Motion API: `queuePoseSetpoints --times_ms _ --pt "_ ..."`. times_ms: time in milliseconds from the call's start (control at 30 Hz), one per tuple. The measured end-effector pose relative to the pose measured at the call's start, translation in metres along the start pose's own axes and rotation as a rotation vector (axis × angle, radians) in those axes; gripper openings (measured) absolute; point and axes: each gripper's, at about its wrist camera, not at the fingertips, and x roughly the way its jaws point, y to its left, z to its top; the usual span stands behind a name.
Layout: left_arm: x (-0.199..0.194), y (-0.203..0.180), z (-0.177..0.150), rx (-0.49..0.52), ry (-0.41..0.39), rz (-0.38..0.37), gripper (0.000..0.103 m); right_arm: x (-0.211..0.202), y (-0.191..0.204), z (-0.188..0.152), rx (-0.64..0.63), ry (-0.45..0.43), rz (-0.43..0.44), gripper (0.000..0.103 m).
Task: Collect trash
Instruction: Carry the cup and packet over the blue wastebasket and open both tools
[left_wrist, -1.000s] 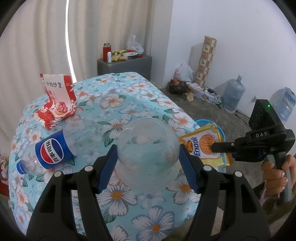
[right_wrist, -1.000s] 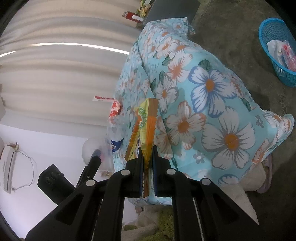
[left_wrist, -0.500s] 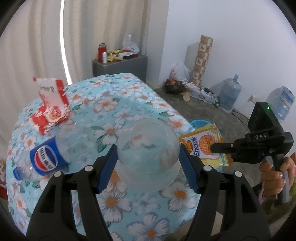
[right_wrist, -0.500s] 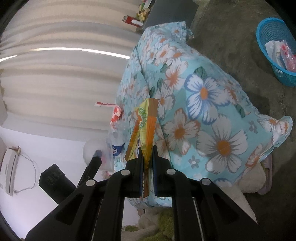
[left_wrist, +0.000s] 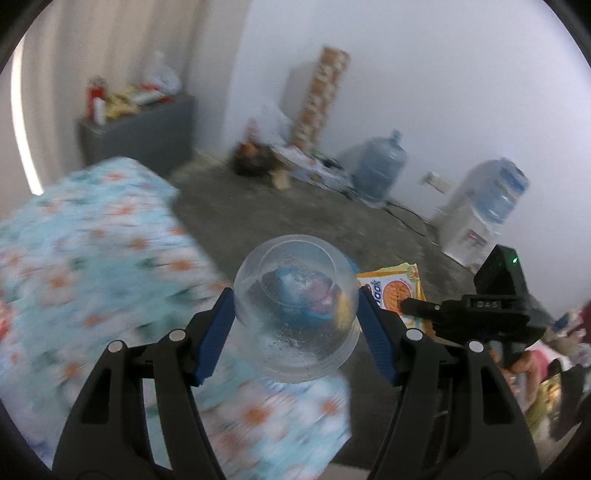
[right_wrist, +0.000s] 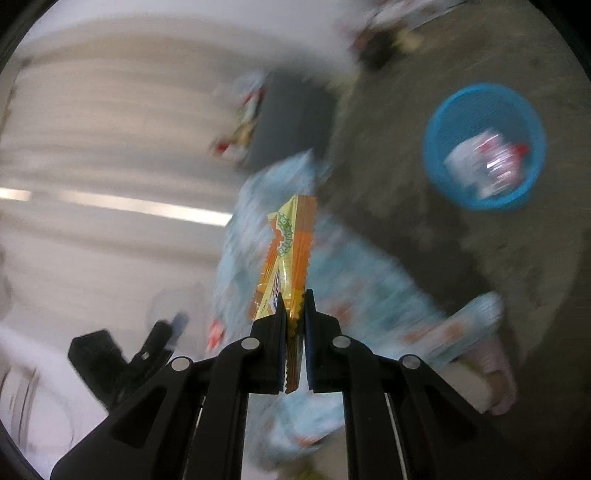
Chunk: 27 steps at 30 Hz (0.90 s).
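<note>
My left gripper (left_wrist: 295, 306) is shut on a clear plastic cup (left_wrist: 295, 321), held bottom forward over the table's corner. My right gripper (right_wrist: 294, 295) is shut on a yellow-orange snack wrapper (right_wrist: 290, 243), held edge-on above the table's side; the wrapper (left_wrist: 397, 291) and the right gripper (left_wrist: 410, 305) also show in the left wrist view. A blue trash basket (right_wrist: 436, 155) stands on the floor at the upper right of the right wrist view, with white and red wrappers in it. Part of it shows through the cup. Both views are blurred.
The table with the light blue flowered cloth (left_wrist: 92, 266) lies to the left. Two water jugs (left_wrist: 382, 168), a white dispenser (left_wrist: 469, 236), a grey cabinet (left_wrist: 147, 129) and floor clutter stand along the far wall. Bare concrete floor (right_wrist: 461, 258) surrounds the basket.
Both grippers have swung right, away from the table top, toward the floor and the blue basket. The cup and wrapper stay held. The bottle and red packet have left the left view.
</note>
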Motion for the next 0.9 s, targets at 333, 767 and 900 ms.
queuePoseSetpoints --times_ms 333,767,900 --pt "0.189 -0.042 0.042 -0.008 0.270 -0.062 0.063 0.015 -0.090 0.078 0.153 -0.120 -0.231 0.009" --pt "0.342 -0.045 0.040 -0.091 0.419 -0.002 0.081 0.086 -0.214 0.122 0.396 -0.148 -0.345 0.064" --pt "0.321 -0.056 0.047 -0.067 0.375 -0.042 0.081 0.066 -0.206 0.101 0.358 -0.200 -0.347 0.064"
